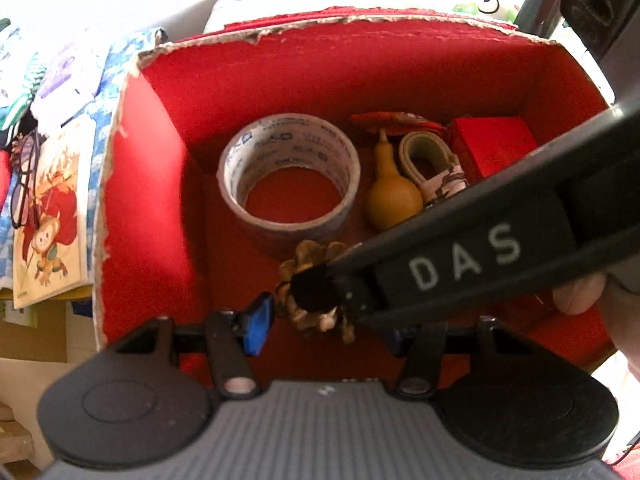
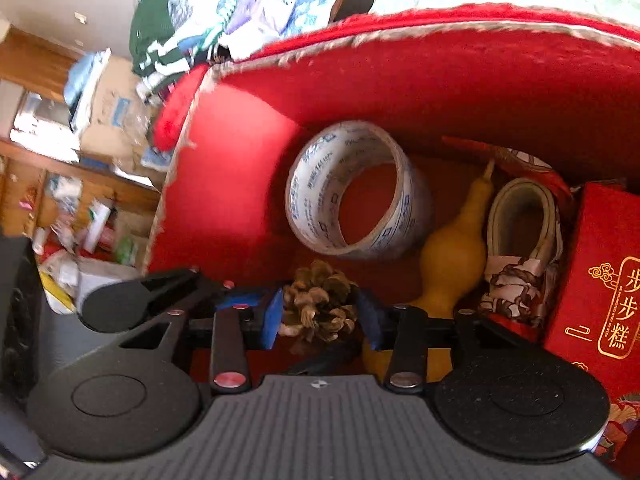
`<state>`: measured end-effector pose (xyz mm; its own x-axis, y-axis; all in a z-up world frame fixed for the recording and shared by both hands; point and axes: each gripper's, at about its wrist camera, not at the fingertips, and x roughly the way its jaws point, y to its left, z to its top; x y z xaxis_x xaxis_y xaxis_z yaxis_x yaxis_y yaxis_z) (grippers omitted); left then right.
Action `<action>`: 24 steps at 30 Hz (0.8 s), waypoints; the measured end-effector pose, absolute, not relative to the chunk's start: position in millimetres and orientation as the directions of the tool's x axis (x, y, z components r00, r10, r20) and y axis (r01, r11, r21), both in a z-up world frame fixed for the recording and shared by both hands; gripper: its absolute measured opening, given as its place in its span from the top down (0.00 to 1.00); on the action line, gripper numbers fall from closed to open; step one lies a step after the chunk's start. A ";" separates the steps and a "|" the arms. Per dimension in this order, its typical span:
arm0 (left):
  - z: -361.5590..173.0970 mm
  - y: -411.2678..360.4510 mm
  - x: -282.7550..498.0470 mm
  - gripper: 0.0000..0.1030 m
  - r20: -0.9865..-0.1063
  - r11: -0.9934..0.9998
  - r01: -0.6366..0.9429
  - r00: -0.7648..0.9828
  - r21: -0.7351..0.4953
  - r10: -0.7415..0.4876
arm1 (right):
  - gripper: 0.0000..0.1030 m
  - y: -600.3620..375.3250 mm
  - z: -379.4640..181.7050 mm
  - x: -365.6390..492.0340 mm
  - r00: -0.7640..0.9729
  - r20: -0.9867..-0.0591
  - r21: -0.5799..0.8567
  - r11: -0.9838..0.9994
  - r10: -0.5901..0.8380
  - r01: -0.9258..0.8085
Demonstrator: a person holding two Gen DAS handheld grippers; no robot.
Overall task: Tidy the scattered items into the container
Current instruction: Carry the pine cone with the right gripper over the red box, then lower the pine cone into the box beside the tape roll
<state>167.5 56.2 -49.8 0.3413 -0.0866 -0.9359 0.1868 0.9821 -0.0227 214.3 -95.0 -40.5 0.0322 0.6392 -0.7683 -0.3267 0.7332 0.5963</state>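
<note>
Inside the red box [image 2: 248, 184], a pine cone [image 2: 320, 308] sits between the blue pads of the right gripper [image 2: 322, 316]. In the right wrist view the left pad [image 2: 274, 312] touches the cone's scales and the right pad [image 2: 370, 318] lies against its other side, so the jaws stand at a middling width, closed on the cone. The cone hangs low in the box, near the front wall, just in front of the roll of tape [image 2: 356, 196].

From the left wrist view, the same pine cone [image 1: 316, 292] shows beyond the left gripper [image 1: 326, 328], with the black tip of the right gripper [image 1: 440, 264] laid over it. The left gripper's blue pad [image 1: 256, 326] stands just beside the cone; whether it touches I cannot tell, and its other pad is mostly hidden behind the right gripper. Its jaws are partly apart, with the cone just ahead of the gap.

On the box floor lie the roll of tape [image 1: 288, 180], a yellow gourd [image 1: 390, 196], a folded belt-like band [image 1: 428, 160] and a small red carton [image 1: 492, 148], side by side along the back wall.
</note>
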 end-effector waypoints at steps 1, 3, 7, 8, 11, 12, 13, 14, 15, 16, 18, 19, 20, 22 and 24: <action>-49.8 56.5 167.8 0.45 -0.936 0.983 0.182 0.342 -0.024 -0.086 | 0.56 -95.5 -40.3 214.0 0.035 -0.768 0.594 0.733 0.639 -0.332; -50.2 58.6 169.0 0.45 -0.935 0.985 0.171 0.342 -0.035 -0.092 | 0.56 -97.9 -41.8 214.1 0.036 -0.773 0.591 0.740 0.633 -0.322; -49.6 60.1 169.1 0.45 -0.932 0.987 0.154 0.350 -0.040 -0.093 | 0.58 -102.8 -43.4 216.0 0.049 -0.778 0.588 0.753 0.627 -0.296; -49.4 61.0 168.8 0.44 -0.931 0.988 0.150 0.353 -0.042 -0.093 | 0.59 -104.5 -43.5 216.7 0.056 -0.779 0.588 0.758 0.624 -0.281; -46.7 57.7 163.9 0.43 -0.928 0.989 0.143 0.362 -0.042 -0.091 | 0.60 -112.5 -46.4 218.7 0.069 -0.769 0.609 0.761 0.636 -0.225; -46.4 57.5 163.5 0.43 -0.927 0.990 0.139 0.364 -0.038 -0.087 | 0.61 -115.9 -47.6 218.8 0.070 -0.763 0.619 0.758 0.642 -0.207; -46.1 56.4 163.6 0.43 -0.928 0.990 0.137 0.365 -0.030 -0.079 | 0.61 -118.2 -48.1 218.6 0.072 -0.760 0.625 0.756 0.646 -0.196; -45.7 55.1 163.0 0.42 -0.928 0.991 0.136 0.367 -0.017 -0.066 | 0.61 -119.4 -47.6 217.8 0.076 -0.758 0.627 0.755 0.648 -0.193; -45.0 53.4 161.8 0.42 -0.927 0.991 0.137 0.372 0.000 -0.052 | 0.61 -119.8 -46.3 216.6 0.082 -0.757 0.626 0.755 0.649 -0.194; -43.8 51.4 160.5 0.42 -0.924 0.990 0.142 0.380 0.017 -0.038 | 0.61 -120.4 -44.8 215.2 0.089 -0.757 0.624 0.756 0.647 -0.196; -40.0 51.3 157.4 0.42 -0.919 0.988 0.150 0.394 0.036 -0.026 | 0.61 -123.6 -42.7 213.0 0.107 -0.754 0.623 0.758 0.648 -0.194; -37.3 51.0 156.1 0.42 -0.916 0.987 0.153 0.400 0.040 -0.025 | 0.61 -124.1 -42.4 212.9 0.114 -0.753 0.625 0.758 0.648 -0.186; -35.0 51.1 155.1 0.42 -0.914 0.987 0.157 0.404 0.041 -0.026 | 0.61 -123.2 -42.4 213.6 0.119 -0.752 0.627 0.759 0.648 -0.175; -32.6 51.7 153.9 0.42 -0.914 0.985 0.165 0.404 0.041 -0.030 | 0.61 -123.5 -42.8 214.2 0.121 -0.750 0.632 0.758 0.651 -0.161; -32.4 50.7 153.3 0.42 -0.917 0.984 0.173 0.399 0.045 -0.028 | 0.63 -121.6 -42.0 213.6 0.121 -0.751 0.629 0.759 0.649 -0.167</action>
<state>153.3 50.7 -32.4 0.3988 -0.0278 -0.9166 0.1730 0.9839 0.0455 213.6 -121.6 -42.0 0.1207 0.6486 -0.7515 -0.1672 0.7595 0.6287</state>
